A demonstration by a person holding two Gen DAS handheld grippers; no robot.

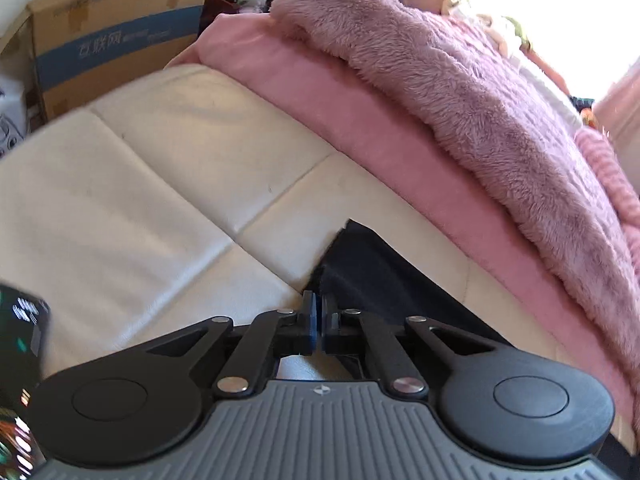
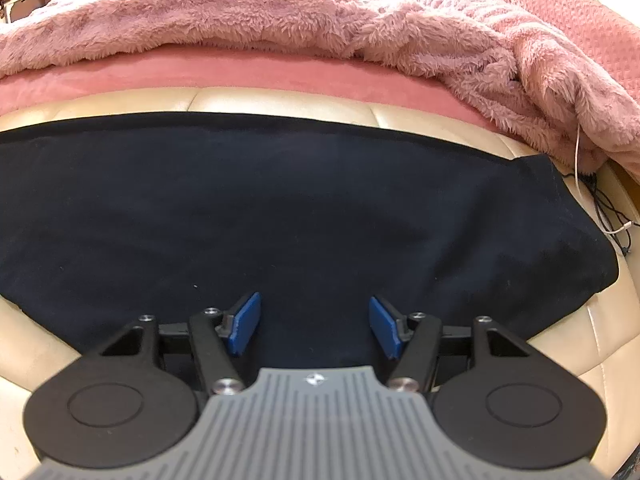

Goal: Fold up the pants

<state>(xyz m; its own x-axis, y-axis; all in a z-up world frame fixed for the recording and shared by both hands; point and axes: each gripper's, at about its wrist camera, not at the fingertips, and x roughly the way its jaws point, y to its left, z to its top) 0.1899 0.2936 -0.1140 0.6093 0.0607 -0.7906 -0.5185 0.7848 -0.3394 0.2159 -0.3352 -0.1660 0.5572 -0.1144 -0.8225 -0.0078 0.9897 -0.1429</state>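
In the left wrist view, your left gripper (image 1: 319, 322) has its blue pads pressed together on the edge of the dark navy pants (image 1: 368, 268), pinching a corner that rises to a point toward 12 o'clock. The rest of the cloth runs off toward 4 o'clock over the cream leather cushion (image 1: 160, 184). That cushion is smooth, panelled and seamed. Beyond it, from 11 round to 3 o'clock, lie a flat pink sheet (image 1: 320, 92) and a shaggy mauve blanket (image 1: 460, 80); a cardboard box (image 1: 112, 40) sits at 10 o'clock.

In the right wrist view, your right gripper (image 2: 315, 326) hangs over the pants (image 2: 280, 208) with its jaws spread wide and nothing between them. The garment lies flat and broad across the cushion (image 2: 612, 320), its far hem straight at 12 o'clock and a rounded end at 3 o'clock, near some thin cords (image 2: 600, 208).

The cloth looks soft, matte and light, likely to sag and drag without slipping on the leather. You would do best to take hold at the near edge or a corner, pinching both layers, and to lift evenly with the left so the fold lands square.
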